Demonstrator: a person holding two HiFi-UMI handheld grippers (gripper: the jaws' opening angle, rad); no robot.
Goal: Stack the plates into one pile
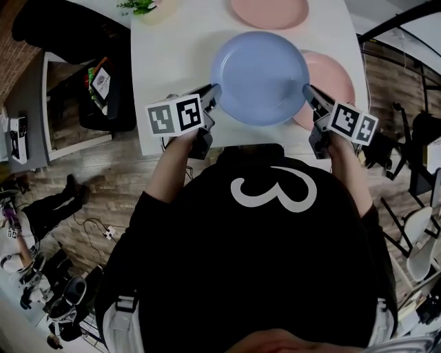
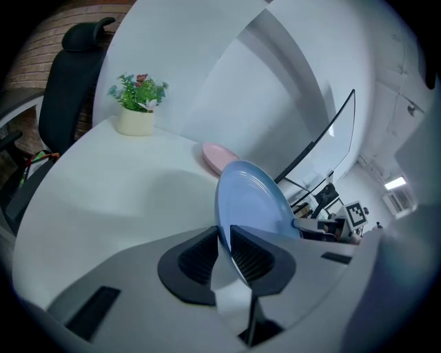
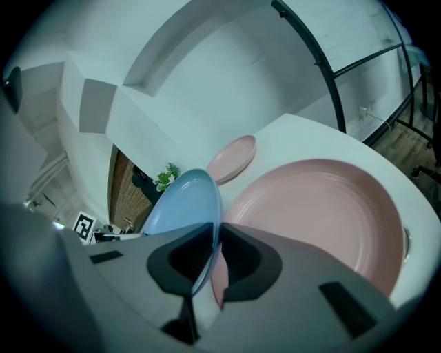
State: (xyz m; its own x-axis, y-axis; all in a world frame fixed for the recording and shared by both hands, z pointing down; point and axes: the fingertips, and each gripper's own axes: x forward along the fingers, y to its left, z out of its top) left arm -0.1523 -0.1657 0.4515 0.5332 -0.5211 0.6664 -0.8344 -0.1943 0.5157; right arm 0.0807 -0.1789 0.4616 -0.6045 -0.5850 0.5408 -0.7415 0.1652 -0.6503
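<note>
three plates are in view and none is stacked yet – the pile has not been started.

1. blue plate (image 1: pixel 260 76) (image 2: pixel 251 200) (image 3: pixel 182 203): held by two opposite rims over the near part of the white table (image 1: pixel 172 55). it appears lifted clear of the surface. in the head view its right side overlaps the near pink plate (image 1: pixel 337 79) (image 3: pixel 317 220); whether the two touch cannot be told.
2. far pink plate (image 1: pixel 269 10) (image 2: pixel 219 157) (image 3: pixel 233 157): lies alone at the table's far edge, well apart from the other two.
3. work left, as judged: set the blue plate on a pink one, then bring the third plate to the same pile.

gripper state:
- left gripper (image 1: pixel 213 93) (image 2: pixel 224 238): jaws closed to a narrow gap, ribbed pads pressing on the blue plate's left rim.
- right gripper (image 1: pixel 308 92) (image 3: pixel 212 241): jaws likewise nearly together, clamped on the blue plate's right rim, with the near pink plate just beyond it.

pose: both grippers point forward and slope downward – one at each side of the plate, roughly mirrored. the left forearm (image 1: pixel 172 162) and right forearm (image 1: pixel 344 172) reach out from the body, marker cubes turned up toward the head view. a potted plant (image 1: pixel 141 7) (image 2: pixel 140 93) stands at the table's far left corner, clear of the work.
</note>
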